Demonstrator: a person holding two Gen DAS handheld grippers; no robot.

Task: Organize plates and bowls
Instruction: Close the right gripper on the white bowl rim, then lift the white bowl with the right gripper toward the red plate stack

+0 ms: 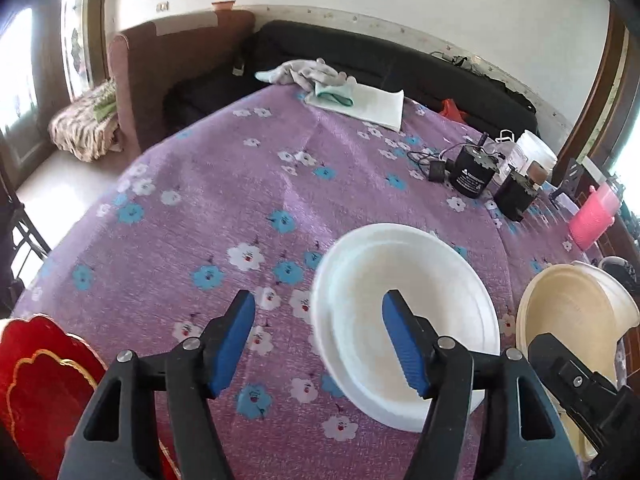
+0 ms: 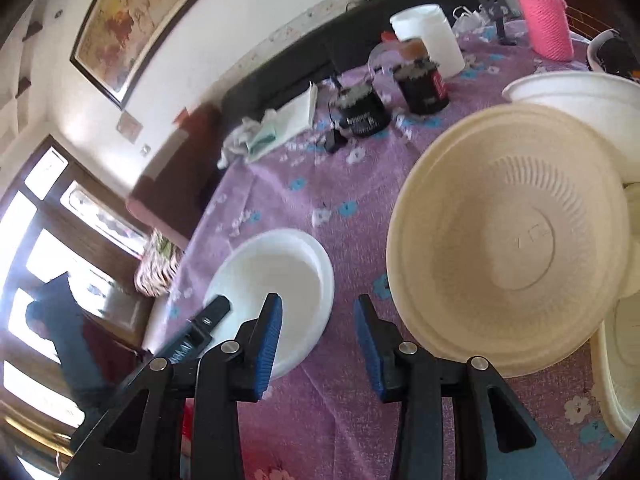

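The white plate is seen lying on the purple floral tablecloth, left of the cream plate; left gripper and right gripper are released, nothing grasped.

Left gripper open over the white plate

Blue pads spread wide, nothing pinched between them; the right-hand pad hangs above the plate's near rim (it looks like two stacked). The cream bowl sits just beside, on the purple flowered tablecloth, with the other gripper poking in at lower right.
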